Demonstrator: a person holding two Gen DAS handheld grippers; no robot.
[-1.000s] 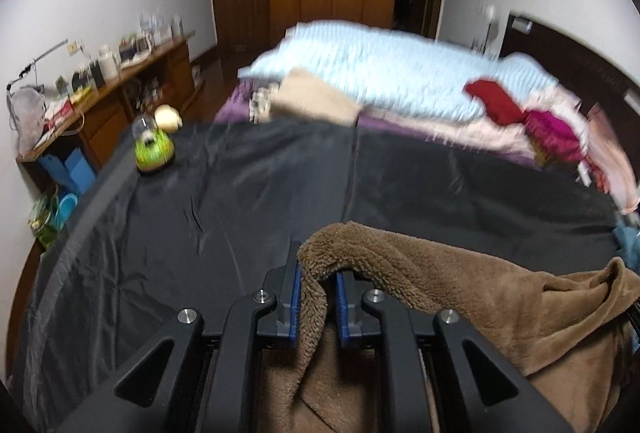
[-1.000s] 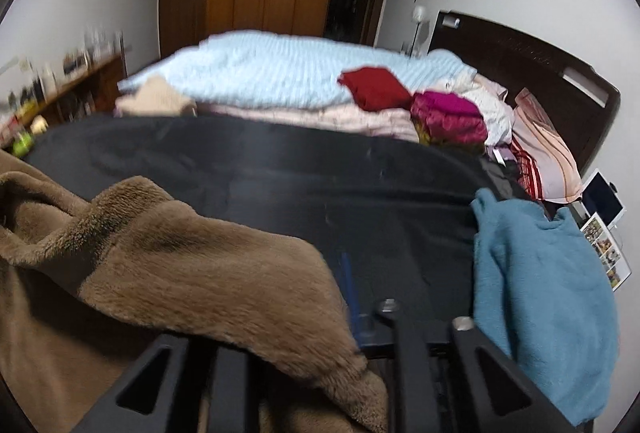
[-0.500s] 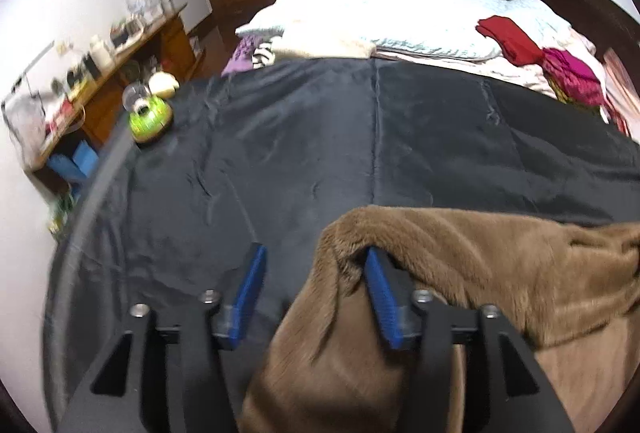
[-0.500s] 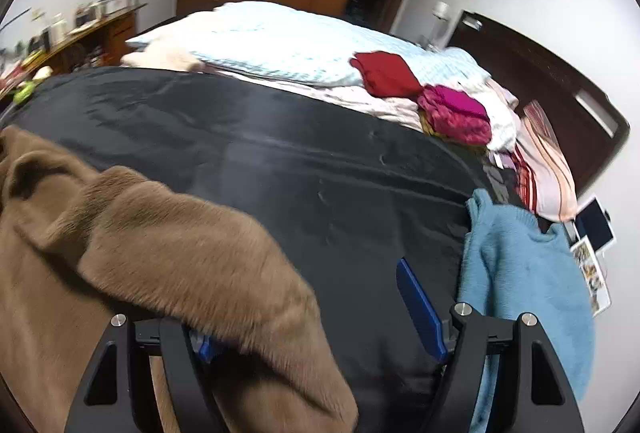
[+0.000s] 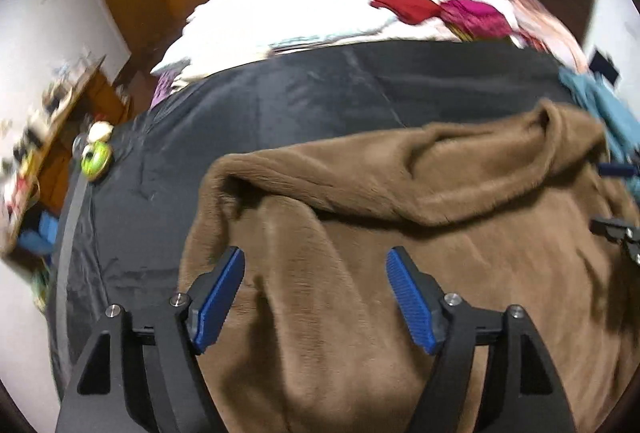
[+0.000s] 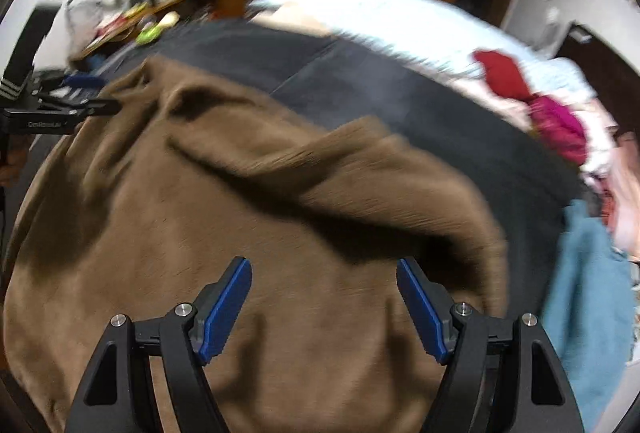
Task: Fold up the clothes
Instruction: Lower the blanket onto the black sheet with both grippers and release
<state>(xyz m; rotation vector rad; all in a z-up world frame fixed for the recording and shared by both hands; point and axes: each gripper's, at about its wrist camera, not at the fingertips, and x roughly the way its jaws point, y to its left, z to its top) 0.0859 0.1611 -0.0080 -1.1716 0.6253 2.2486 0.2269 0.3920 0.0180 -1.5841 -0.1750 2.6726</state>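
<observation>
A fuzzy brown garment [image 5: 380, 241] lies on the black sheet [image 5: 320, 93] with its far edge folded back toward me in a thick roll. It fills the right wrist view too [image 6: 240, 213]. My left gripper [image 5: 316, 261] is open and empty above the garment's near left part. My right gripper [image 6: 324, 269] is open and empty above its near right part. The left gripper shows at the left edge of the right wrist view [image 6: 60, 105]; the right gripper shows at the right edge of the left wrist view [image 5: 618, 201].
A teal garment [image 6: 588, 293] lies right of the brown one. Red [image 6: 504, 73] and magenta [image 6: 560, 125] clothes and a pale blue quilt [image 6: 400, 17] lie beyond the sheet. A green toy [image 5: 95, 159] sits at the sheet's left edge by a cluttered wooden desk [image 5: 52, 121].
Both grippers opened and let go of the brown garment's edge, which now lies folded over itself. Both grippers pulled back toward me and tilted down over the garment.
</observation>
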